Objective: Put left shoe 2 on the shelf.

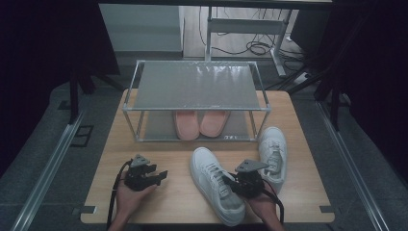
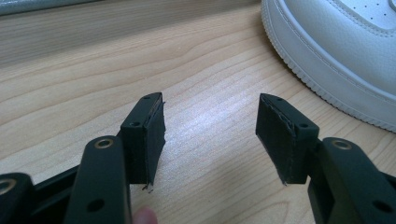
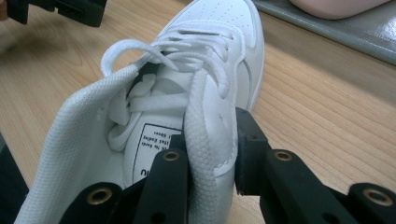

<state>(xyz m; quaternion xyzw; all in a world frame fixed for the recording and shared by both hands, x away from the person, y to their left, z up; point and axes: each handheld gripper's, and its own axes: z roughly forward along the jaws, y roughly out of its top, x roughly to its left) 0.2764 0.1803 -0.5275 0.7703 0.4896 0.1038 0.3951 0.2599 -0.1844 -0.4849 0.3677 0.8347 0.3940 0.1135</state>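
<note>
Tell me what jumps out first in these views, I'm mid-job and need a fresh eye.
The right gripper stands out first: its jaws clamp the side wall of a white sneaker at the table's near edge. A second white sneaker lies to its right, apart. Behind them, a pair of pink slippers sits on the lower shelf of a metal rack, while the left gripper waits open over bare wood.

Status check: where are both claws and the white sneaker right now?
Right claw clamped on the near sneaker's side collar. Left claw open over bare table. Second sneaker sits alongside; shoe rack ahead, nothing blocking.
</note>
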